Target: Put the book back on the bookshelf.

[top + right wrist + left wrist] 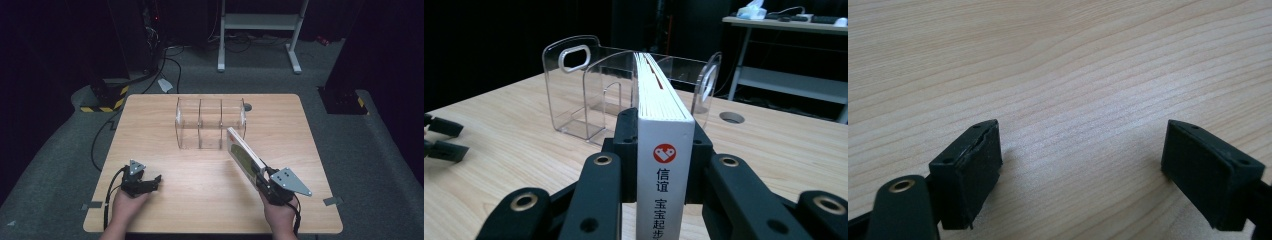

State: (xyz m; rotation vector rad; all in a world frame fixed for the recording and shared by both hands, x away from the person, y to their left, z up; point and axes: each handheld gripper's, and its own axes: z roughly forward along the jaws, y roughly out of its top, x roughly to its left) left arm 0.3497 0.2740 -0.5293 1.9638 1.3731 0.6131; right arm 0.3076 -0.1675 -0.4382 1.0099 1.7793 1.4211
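High view: a white book [243, 154] is gripped by the right claw [261, 178] at the near right of the tabletop [165, 130]. The book is held off the wood, tilted, its far end aimed toward the clear acrylic organizer [210, 123] at the far middle of the tabletop. That far end is seen just beside the organizer's near right corner; whether it touches cannot be told. Three upright compartments are shown in the organizer, side by side, left to right.

Right gripper view: the book [663, 130] is clamped spine-up between the two black jaws, red logo and dark printed characters on the spine facing the camera. The page edges run away toward the organizer [589, 90], whose handle cut-out is seen at its left wall. A round hole [731, 117] in the wood is seen right of the organizer.

High view: the left claw [150, 181] is rested at the near left of the tabletop, well apart from the book, pointed right. Left gripper view: its jaws are spread wide, released, with bare wood [1073, 75] between them and nothing held.
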